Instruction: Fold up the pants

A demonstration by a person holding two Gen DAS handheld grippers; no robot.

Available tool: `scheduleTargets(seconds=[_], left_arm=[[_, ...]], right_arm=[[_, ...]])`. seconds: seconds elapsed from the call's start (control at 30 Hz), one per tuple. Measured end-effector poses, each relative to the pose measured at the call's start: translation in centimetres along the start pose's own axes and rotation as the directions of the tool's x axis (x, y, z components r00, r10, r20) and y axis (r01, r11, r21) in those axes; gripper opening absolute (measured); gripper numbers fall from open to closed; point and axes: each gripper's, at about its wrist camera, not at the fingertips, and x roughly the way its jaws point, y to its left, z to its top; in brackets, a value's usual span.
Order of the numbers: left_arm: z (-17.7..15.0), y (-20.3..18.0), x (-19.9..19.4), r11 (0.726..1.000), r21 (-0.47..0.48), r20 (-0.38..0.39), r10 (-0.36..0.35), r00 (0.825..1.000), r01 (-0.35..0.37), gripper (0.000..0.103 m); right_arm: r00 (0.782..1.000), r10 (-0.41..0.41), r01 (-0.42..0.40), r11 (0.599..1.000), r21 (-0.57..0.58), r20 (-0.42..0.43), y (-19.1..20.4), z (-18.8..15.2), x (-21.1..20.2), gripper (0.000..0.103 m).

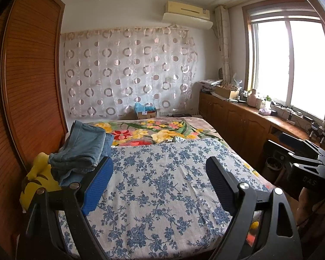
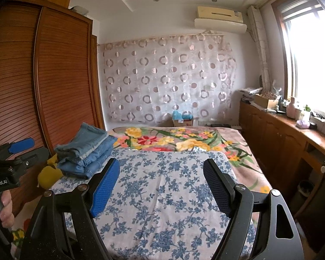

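A pile of folded blue jeans (image 1: pixel 84 147) lies at the left edge of the bed, on the blue-flowered cloth (image 1: pixel 162 184); it also shows in the right wrist view (image 2: pixel 88 151). My left gripper (image 1: pixel 159 166) is open and empty, held above the cloth just right of the pile. My right gripper (image 2: pixel 161 169) is open and empty above the same cloth (image 2: pixel 162 195). The right gripper shows at the right edge of the left wrist view (image 1: pixel 303 158). The left gripper shows at the left edge of the right wrist view (image 2: pixel 15 151), held by a hand.
A yellow plush toy (image 1: pixel 36 177) lies under the jeans by the wooden wardrobe (image 1: pixel 28 86). A bright flowered blanket (image 1: pixel 153 130) covers the far bed. A wooden cabinet (image 1: pixel 249 119) with clutter runs under the window on the right. A cardboard box (image 1: pixel 146 113) stands behind the bed.
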Motion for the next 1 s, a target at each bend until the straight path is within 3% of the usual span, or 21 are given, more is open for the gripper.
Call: scheduleTargets(seconds=[1.0], left_arm=[[-0.05, 0.02, -0.53, 1.0, -0.004, -0.004, 0.007, 1.0, -0.007, 0.088]], right_arm=[[1.0, 0.003, -0.003, 1.0, -0.005, 0.003, -0.47, -0.02, 0.07, 0.081]])
